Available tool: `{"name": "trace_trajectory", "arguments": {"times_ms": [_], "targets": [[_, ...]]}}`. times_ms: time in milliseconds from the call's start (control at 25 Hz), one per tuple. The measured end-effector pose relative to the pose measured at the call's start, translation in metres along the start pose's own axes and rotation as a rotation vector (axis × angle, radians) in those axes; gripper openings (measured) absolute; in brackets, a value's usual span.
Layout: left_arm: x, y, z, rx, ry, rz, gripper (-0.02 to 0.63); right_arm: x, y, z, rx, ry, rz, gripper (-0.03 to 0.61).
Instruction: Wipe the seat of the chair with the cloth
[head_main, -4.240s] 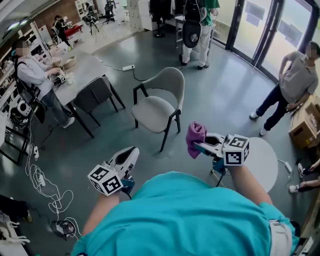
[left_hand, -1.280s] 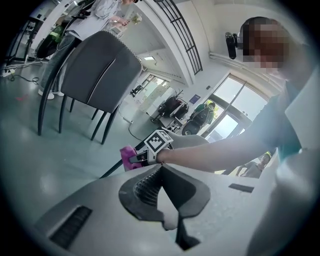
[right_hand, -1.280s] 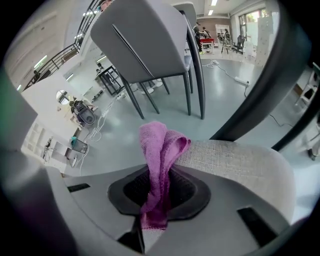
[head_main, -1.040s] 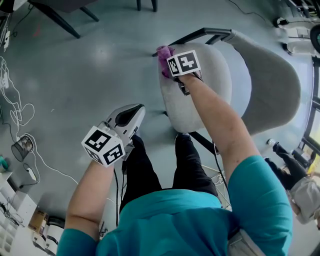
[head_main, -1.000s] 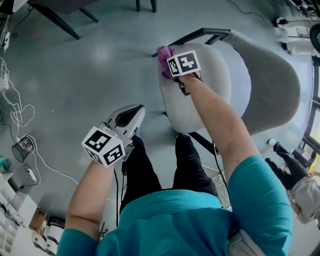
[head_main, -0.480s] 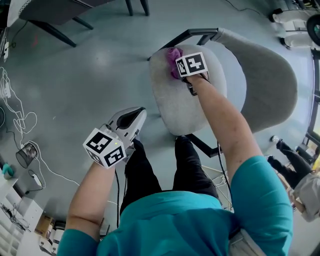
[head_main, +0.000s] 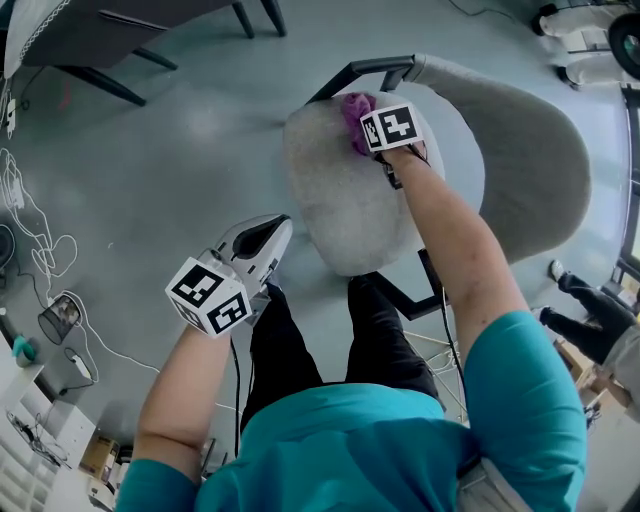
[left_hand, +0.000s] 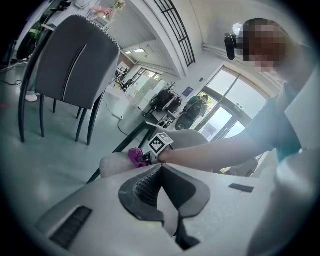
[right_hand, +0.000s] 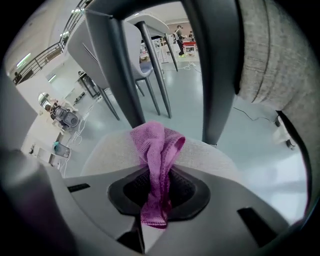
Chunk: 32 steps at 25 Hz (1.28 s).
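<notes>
Right gripper view shows my right claw (right_hand: 156, 197) clenched on the purple cloth (right_hand: 157, 145). The cloth sticks out in front and touches the gray chair seat (right_hand: 210, 155) near its far edge. My right arm (head_main: 450, 250) reaches straight over the seat. My left claw (left_hand: 162, 195) is squeezed together with nothing in it, off beside the chair.

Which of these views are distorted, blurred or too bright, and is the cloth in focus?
Head view: the wide lens curves the chair, and its seat looks slightly blurred. Left gripper view: dark round border; the windows are washed out. Right gripper view: the cloth is sharp and evenly lit; edges bend strongly.
</notes>
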<state>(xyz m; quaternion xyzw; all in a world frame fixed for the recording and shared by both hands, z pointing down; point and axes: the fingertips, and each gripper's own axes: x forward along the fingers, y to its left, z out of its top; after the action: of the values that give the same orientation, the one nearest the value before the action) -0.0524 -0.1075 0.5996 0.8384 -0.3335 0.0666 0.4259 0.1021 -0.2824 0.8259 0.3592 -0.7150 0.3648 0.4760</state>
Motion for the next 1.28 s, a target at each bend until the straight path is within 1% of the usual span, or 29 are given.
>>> {"name": "trace_trajectory", "arguments": {"times_ms": [560,840,960,1160,1280], "targets": [[0.036,-0.014,0.013,0.022,0.002,0.004,-0.005,-0.015,-0.075,-0.019,0.033,0.01,-0.071,0.071],[0.052,-0.025,0.016,0.053,-0.004,0.024,-0.005,-0.027,-0.116,-0.034,0.047,0.021,-0.115,0.071],[0.056,-0.019,0.016,0.067,-0.015,0.084,-0.005,-0.03,-0.129,-0.039,0.049,0.024,-0.137,0.071],[0.054,0.006,0.008,0.086,-0.02,0.243,-0.005,-0.039,-0.15,-0.051,0.014,0.041,-0.2,0.069],[0.045,0.016,0.004,0.083,-0.024,0.29,-0.005,-0.052,-0.142,-0.048,-0.007,0.004,-0.187,0.071]]}}
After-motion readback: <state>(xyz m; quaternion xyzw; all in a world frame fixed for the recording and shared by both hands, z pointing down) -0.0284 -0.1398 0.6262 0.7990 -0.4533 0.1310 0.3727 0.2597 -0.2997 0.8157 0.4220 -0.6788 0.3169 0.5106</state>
